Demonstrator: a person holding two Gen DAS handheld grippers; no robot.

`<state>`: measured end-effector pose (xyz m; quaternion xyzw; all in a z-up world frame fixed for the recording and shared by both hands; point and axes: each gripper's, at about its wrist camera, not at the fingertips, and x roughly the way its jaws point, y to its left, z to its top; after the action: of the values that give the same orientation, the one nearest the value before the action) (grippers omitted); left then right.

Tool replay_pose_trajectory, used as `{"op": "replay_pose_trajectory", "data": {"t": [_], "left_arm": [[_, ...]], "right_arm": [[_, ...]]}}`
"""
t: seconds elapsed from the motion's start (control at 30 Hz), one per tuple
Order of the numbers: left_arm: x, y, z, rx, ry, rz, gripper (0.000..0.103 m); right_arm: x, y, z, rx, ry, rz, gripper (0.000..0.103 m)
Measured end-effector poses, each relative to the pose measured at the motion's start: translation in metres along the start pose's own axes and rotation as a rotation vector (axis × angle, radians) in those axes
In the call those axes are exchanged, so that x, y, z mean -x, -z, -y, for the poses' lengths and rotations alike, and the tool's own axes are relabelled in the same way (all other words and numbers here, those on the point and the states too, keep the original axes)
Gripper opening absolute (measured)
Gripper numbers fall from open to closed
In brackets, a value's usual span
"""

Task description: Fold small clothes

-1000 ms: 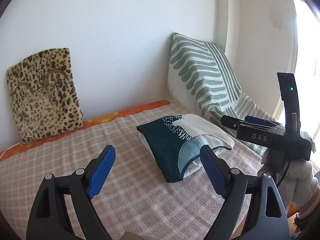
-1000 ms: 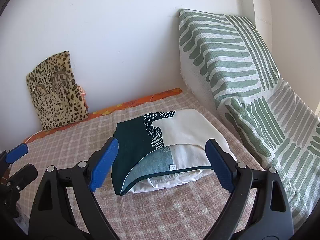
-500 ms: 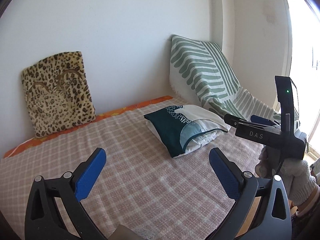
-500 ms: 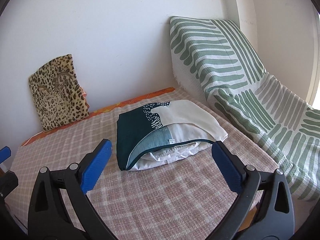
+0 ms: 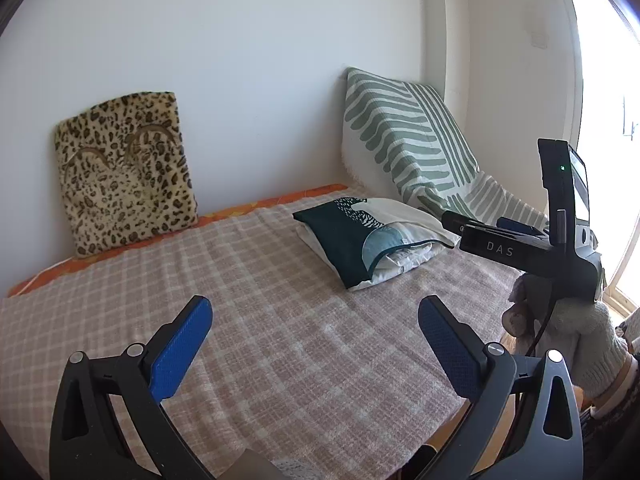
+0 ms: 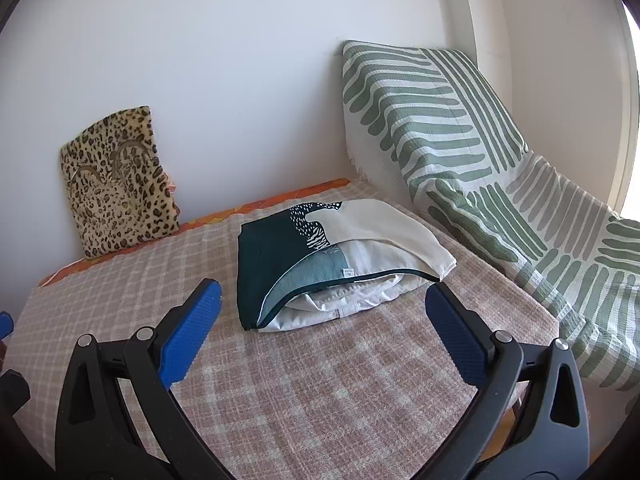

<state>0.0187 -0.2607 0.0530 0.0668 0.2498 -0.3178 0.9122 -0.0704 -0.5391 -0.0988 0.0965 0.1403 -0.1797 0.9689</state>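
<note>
A pink-and-cream checked woven blanket (image 5: 280,320) covers the bed and fills the lower part of both views, with an orange patterned strip (image 6: 256,210) showing along its far edge against the white wall. A large white cushion with sage-green brush stripes (image 6: 420,112) leans in the right corner, its cover running down along the bed's right side. A plush leopard-print cushion (image 5: 124,172) stands upright against the wall at the left. The folded small garment in dark teal, pale blue and cream (image 6: 320,260) lies on the blanket near the striped cushion, a white layer bulging from its open front edge. The left gripper (image 5: 316,344) hangs above the bare blanket, blue pads spread wide, holding nothing. The right gripper (image 6: 324,332) is just short of the garment, likewise spread and empty; a gloved hand (image 5: 580,344) carries it.
</note>
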Motion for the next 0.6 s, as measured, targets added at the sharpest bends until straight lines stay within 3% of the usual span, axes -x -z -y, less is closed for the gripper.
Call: {"op": "replay_pose_trajectory", "data": {"t": [0.6], "left_arm": [[-0.01,0.012,-0.018,0.035,-0.016,-0.042,0.103]], "right_arm": [[-0.009,0.013,0.002,-0.013,0.032,-0.006,0.103]]}}
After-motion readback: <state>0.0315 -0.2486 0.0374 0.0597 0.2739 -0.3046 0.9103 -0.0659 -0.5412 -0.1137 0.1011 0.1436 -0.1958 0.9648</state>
